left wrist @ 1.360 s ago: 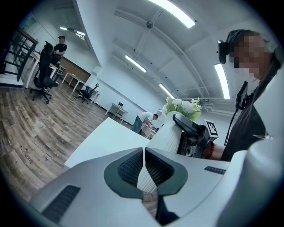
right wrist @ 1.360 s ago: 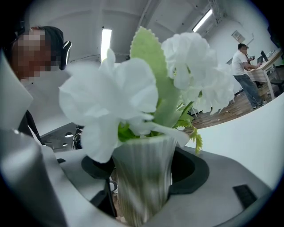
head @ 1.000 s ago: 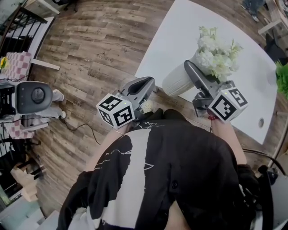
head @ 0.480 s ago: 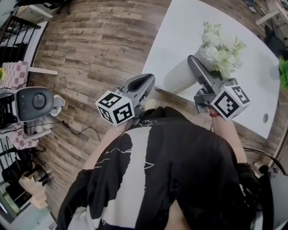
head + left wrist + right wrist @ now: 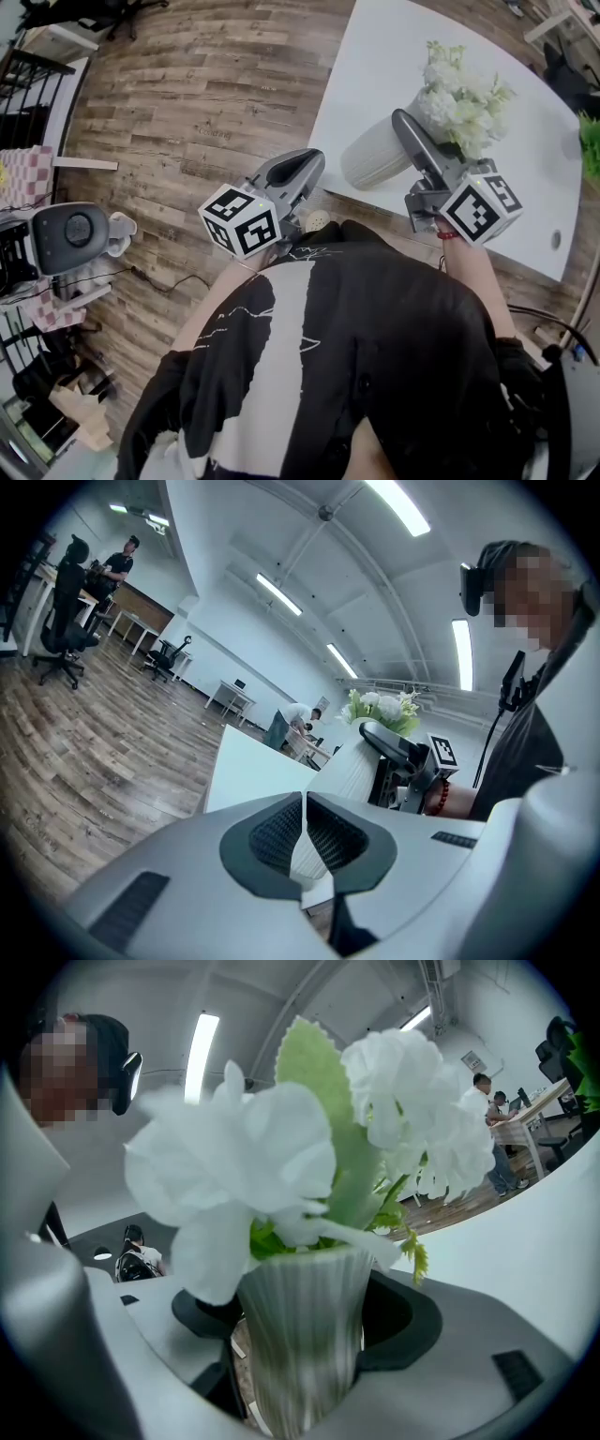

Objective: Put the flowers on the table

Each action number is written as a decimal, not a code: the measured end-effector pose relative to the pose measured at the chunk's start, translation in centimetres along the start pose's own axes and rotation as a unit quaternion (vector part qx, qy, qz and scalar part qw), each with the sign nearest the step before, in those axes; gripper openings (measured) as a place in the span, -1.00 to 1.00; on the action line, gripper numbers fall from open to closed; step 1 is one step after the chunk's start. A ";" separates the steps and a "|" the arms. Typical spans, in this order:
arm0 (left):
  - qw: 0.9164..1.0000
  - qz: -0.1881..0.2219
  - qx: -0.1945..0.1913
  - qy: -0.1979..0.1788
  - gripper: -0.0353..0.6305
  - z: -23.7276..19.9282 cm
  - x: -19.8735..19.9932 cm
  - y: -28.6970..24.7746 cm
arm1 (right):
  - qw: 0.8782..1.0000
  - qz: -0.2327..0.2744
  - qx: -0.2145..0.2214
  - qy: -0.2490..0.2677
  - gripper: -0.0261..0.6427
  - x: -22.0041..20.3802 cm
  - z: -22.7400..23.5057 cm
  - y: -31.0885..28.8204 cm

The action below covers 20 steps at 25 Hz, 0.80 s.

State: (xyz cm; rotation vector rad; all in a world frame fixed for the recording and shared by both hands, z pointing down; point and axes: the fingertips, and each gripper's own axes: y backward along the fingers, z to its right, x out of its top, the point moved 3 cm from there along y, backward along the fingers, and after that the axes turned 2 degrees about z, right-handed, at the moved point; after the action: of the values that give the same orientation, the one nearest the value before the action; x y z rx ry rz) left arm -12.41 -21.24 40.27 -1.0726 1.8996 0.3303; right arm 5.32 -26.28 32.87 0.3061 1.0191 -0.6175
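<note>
Right gripper (image 5: 401, 131) fingers pinching the vase (image 5: 305, 1335) of flowers (image 5: 281, 1147) at the surface's (image 5: 375, 56) near edge; I can't tell if it's down. Left gripper (image 5: 302, 832) fingers pressed together, empty. If I release here, it could tip off.

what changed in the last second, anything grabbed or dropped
Both grippers shifted slightly: the right gripper seems to have carried the vase of flowers a little toward the left corner of the table in the head view, and the left gripper moved along. Nothing was grabbed or let go. Unchanged: the right gripper is clamped on the vase, the left is shut and empty.
</note>
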 end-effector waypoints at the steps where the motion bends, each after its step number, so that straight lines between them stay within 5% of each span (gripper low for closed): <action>1: 1.000 -0.001 -0.002 -0.001 -0.82 -0.2 0.1 -0.1 | 1.000 0.001 -0.002 0.001 0.15 0.0 0.1 -0.1; 20: 1.000 -0.007 -0.021 -0.002 -0.82 -2.5 0.5 0.9 | 0.999 0.000 -0.010 0.034 0.15 -1.3 -1.5 -2.4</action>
State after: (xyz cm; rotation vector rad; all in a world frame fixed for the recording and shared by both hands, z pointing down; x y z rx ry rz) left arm -14.67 -22.49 41.05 -1.1124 1.8891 0.3655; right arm 2.35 -26.95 33.38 0.3102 1.0902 -0.5999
